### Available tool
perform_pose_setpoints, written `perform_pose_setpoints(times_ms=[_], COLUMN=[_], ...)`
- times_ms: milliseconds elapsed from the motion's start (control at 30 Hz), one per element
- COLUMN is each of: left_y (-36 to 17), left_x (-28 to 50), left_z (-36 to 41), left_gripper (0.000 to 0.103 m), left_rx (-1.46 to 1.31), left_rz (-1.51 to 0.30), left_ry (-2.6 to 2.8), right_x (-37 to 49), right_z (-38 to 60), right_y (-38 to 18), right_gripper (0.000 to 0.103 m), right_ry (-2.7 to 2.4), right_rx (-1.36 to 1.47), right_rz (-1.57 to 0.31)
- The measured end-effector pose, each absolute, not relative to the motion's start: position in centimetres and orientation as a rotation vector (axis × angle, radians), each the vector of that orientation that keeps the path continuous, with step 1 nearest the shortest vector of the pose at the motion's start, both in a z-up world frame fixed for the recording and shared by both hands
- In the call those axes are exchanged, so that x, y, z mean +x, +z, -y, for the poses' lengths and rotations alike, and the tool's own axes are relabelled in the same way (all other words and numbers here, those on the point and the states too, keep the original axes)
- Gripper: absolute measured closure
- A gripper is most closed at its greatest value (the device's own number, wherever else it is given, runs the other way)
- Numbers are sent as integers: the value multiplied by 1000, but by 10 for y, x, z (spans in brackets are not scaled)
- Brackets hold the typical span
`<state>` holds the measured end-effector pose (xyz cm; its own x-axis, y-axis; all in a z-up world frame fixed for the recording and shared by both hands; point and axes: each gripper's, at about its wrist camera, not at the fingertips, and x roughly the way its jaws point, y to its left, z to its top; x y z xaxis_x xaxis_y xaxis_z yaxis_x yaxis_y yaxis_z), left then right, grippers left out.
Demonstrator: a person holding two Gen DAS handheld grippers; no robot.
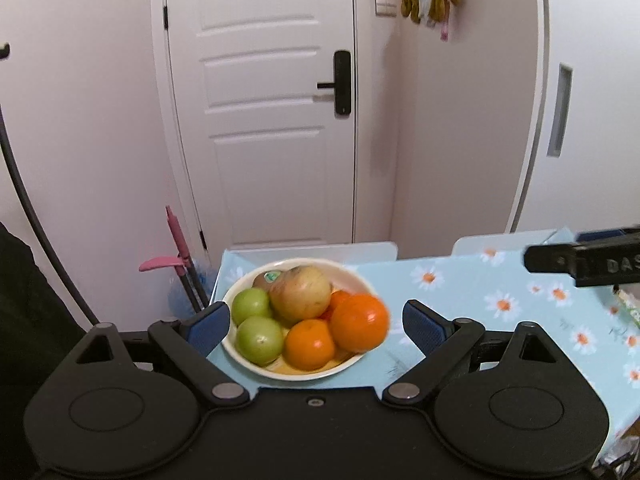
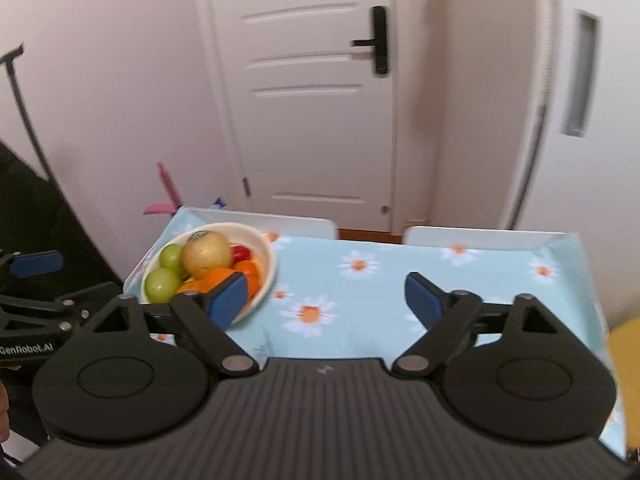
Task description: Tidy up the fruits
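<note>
A cream bowl (image 1: 362,276) (image 2: 269,258) stands at the far left corner of the table, heaped with fruit: two green apples (image 1: 259,340) (image 2: 162,284), a large yellowish apple (image 1: 300,294) (image 2: 207,255), oranges (image 1: 359,322) (image 2: 214,276) and a kiwi with a sticker (image 1: 269,278). My left gripper (image 1: 316,326) hovers open over the near side of the bowl, nothing pinched between its blue pads. My right gripper (image 2: 326,298) is open and empty over bare tablecloth to the right of the bowl; its left pad (image 2: 229,300) overlaps the bowl's rim in view.
The table (image 2: 380,288) wears a light blue daisy-print cloth. Two white chair backs (image 2: 480,236) stand at its far edge, before a white door (image 1: 272,120). A pink broom (image 1: 176,256) leans left of the table. The right gripper's arm (image 1: 588,262) enters at the right.
</note>
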<state>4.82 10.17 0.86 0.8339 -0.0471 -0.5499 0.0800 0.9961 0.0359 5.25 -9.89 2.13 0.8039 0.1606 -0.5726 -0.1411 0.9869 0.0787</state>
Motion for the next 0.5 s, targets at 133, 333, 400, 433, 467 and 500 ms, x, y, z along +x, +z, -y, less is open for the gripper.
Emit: perform_pose_setpoints(times_ms=[133, 333, 400, 433, 467, 500], left_y=[21, 28, 28, 27, 27, 26], left_x=[33, 13, 8, 5, 2, -1], left_z=[-82, -51, -43, -40, -36, -33], left_gripper=[4, 0, 0, 0, 0, 0], left_rx=[45, 45, 58, 62, 64, 65], left_rz=[-569, -546, -546, -545, -543, -541], left_ry=[-56, -48, -38, -35, -32, -29], right_x=[30, 0, -7, -11, -15, -18], right_z=[116, 144, 151, 154, 156, 158], right_y=[27, 24, 22, 21, 21, 20], right_gripper=[0, 0, 0, 0, 0, 0], right_ry=[117, 47, 44, 36, 28, 24], right_rx=[-23, 5, 7, 2, -3, -6], right_rz=[-631, -628, -635, -635, -632, -631])
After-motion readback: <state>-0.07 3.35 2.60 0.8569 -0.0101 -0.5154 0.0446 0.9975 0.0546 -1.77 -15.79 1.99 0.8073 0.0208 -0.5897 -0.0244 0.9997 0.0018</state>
